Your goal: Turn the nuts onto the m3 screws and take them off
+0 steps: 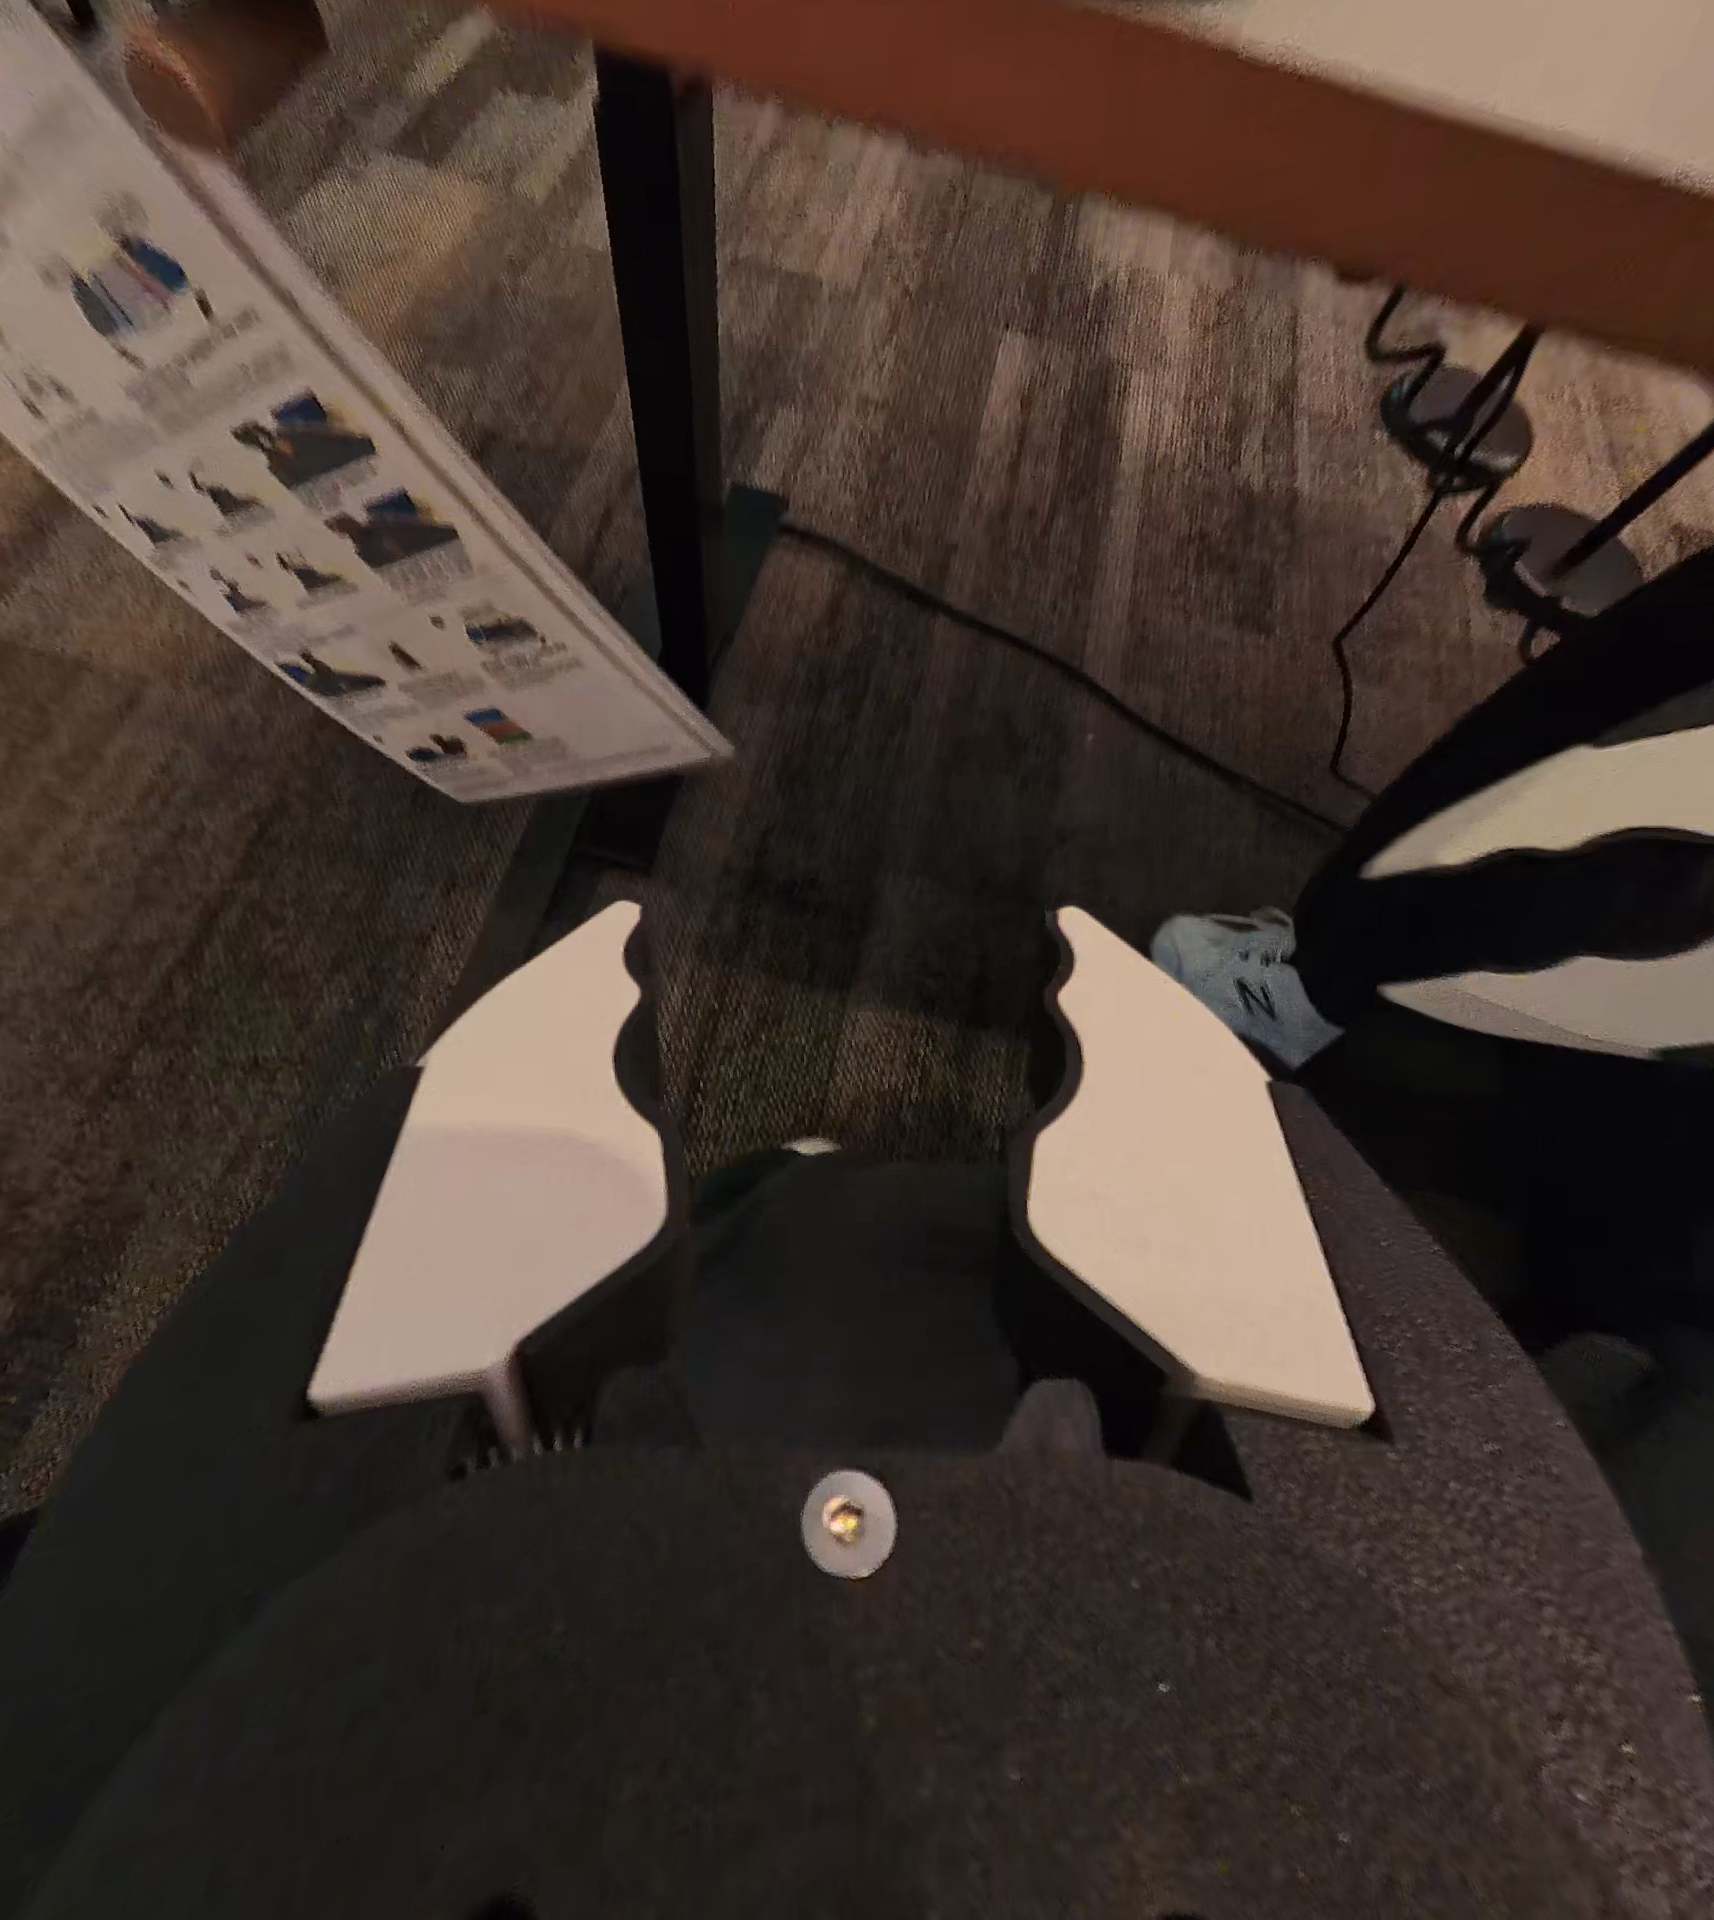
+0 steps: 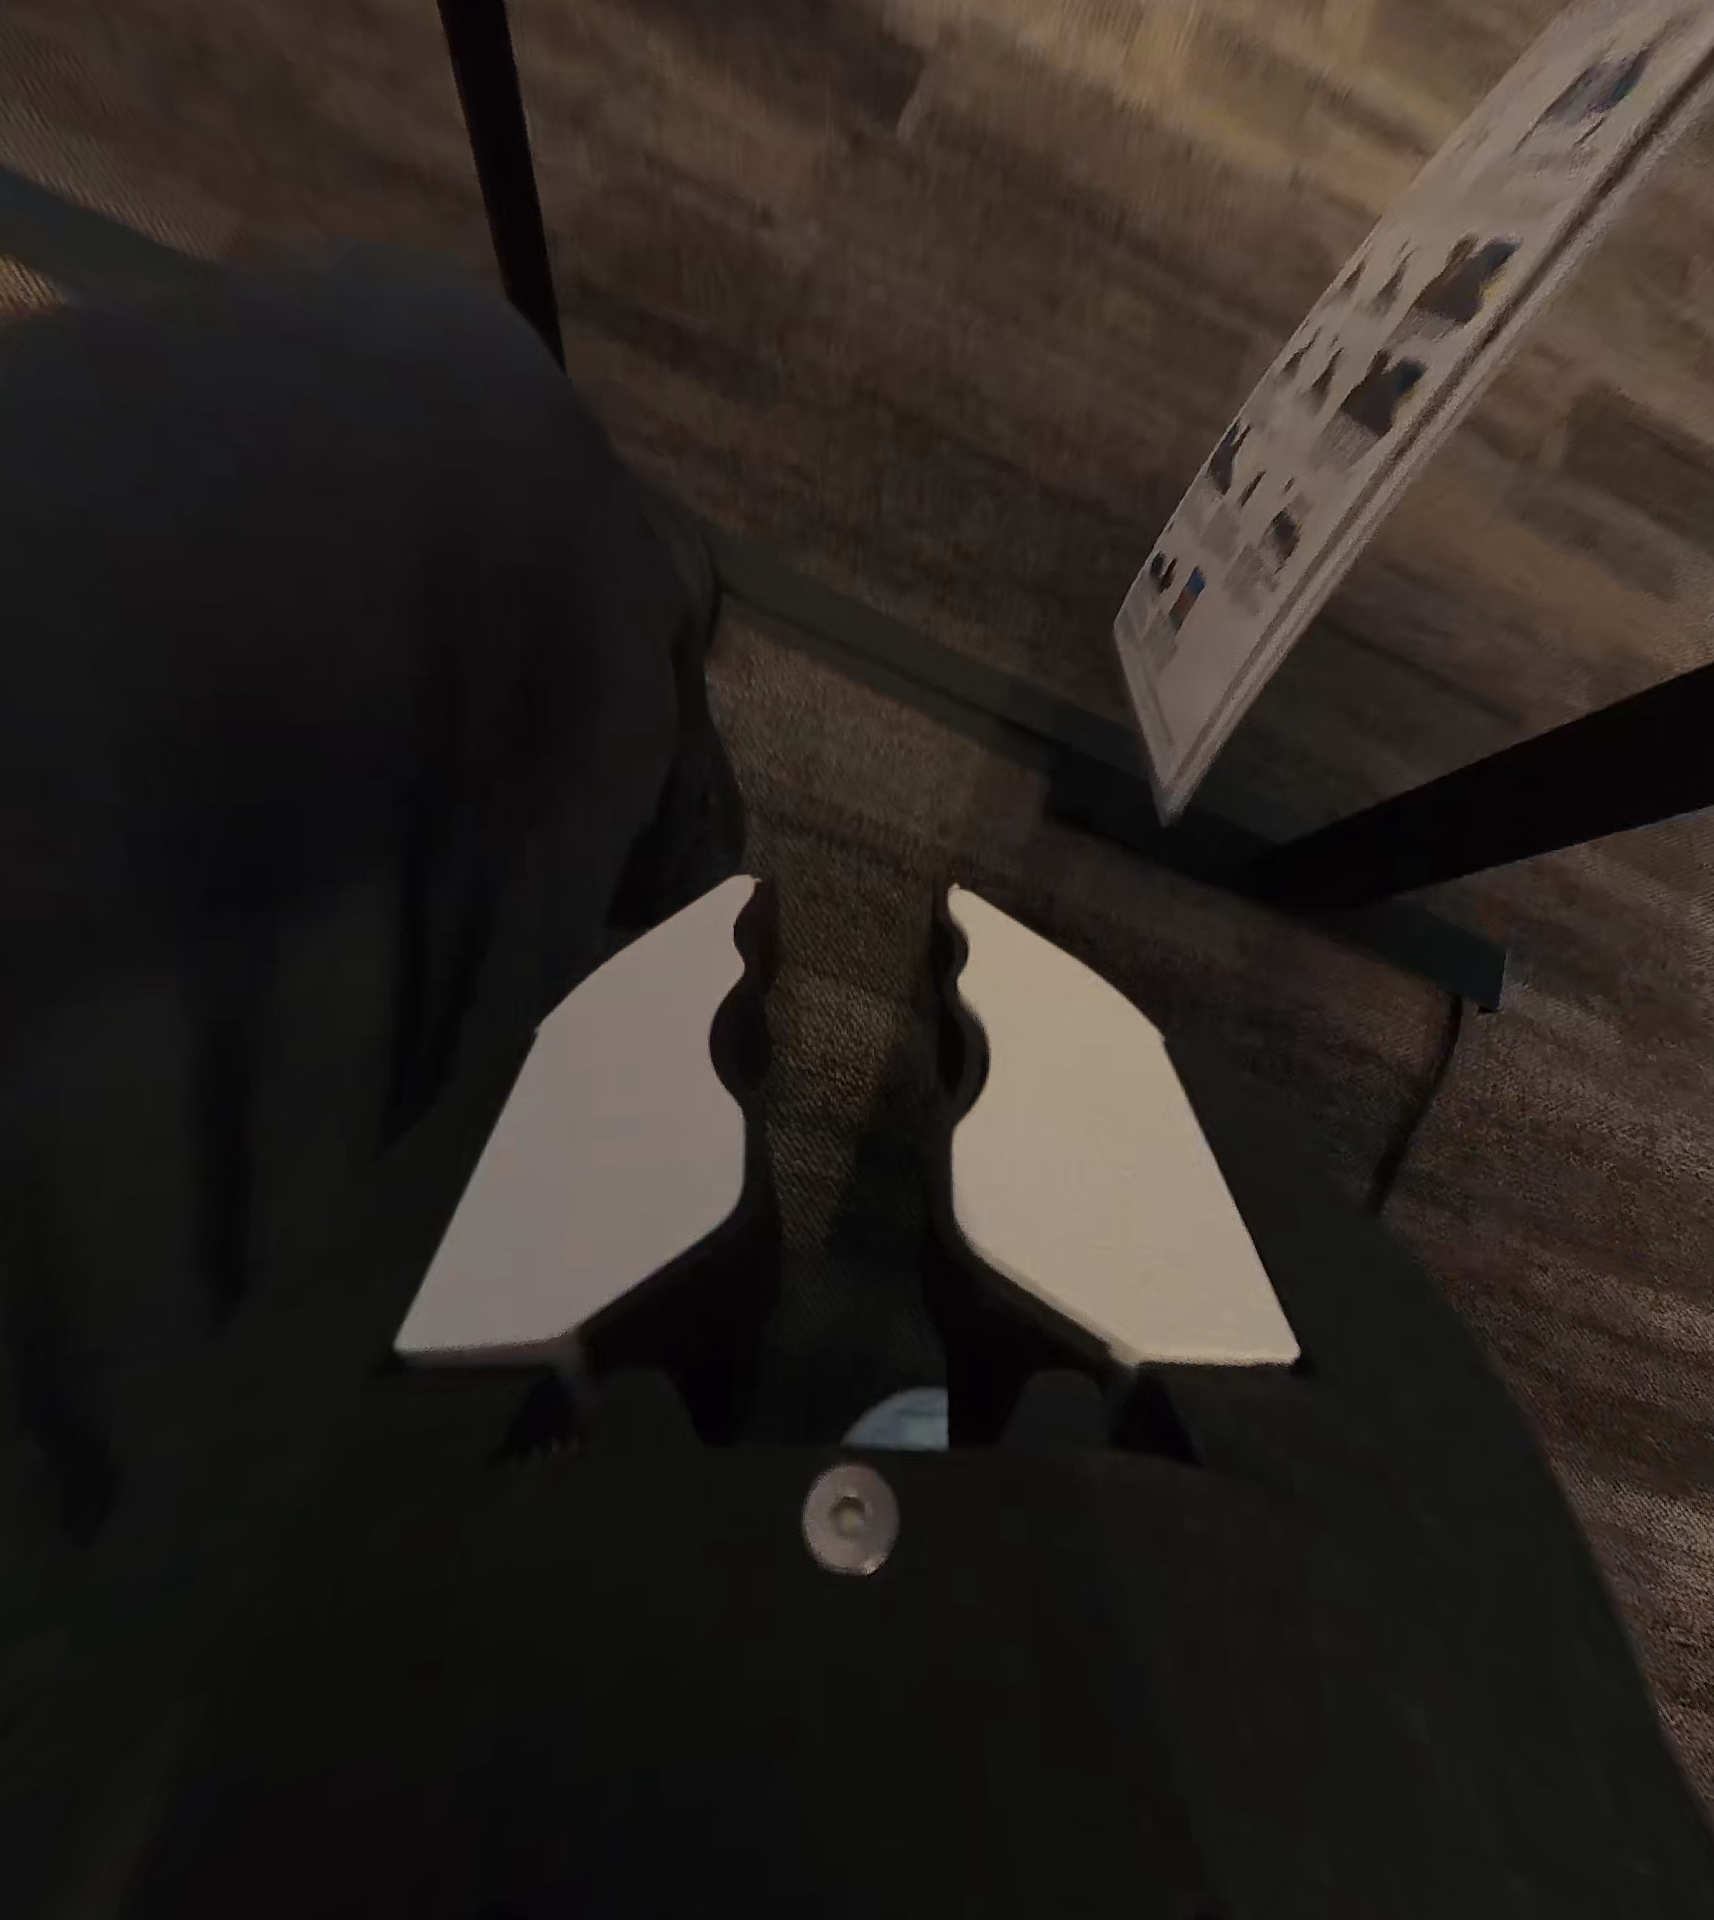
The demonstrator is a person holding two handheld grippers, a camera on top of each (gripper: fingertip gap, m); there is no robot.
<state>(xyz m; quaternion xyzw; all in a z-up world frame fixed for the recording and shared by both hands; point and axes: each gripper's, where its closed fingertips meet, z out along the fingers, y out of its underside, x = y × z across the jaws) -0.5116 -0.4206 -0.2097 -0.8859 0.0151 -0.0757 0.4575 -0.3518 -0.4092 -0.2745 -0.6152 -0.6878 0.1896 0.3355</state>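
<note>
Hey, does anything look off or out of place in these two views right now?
Yes. Both hand-held grippers, left and right, are open, empty and aimed at carpet below the table edge. No nuts or screws show. A printed sheet hangs off the table.

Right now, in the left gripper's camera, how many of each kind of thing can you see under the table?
Printed sheet: 1
Table leg: 1
Round black stand bases: 2
Black cable: 1
Light blue shoe: 1
Total: 6
No nuts or screws show. The left gripper has its jaws apart and empty.
</note>
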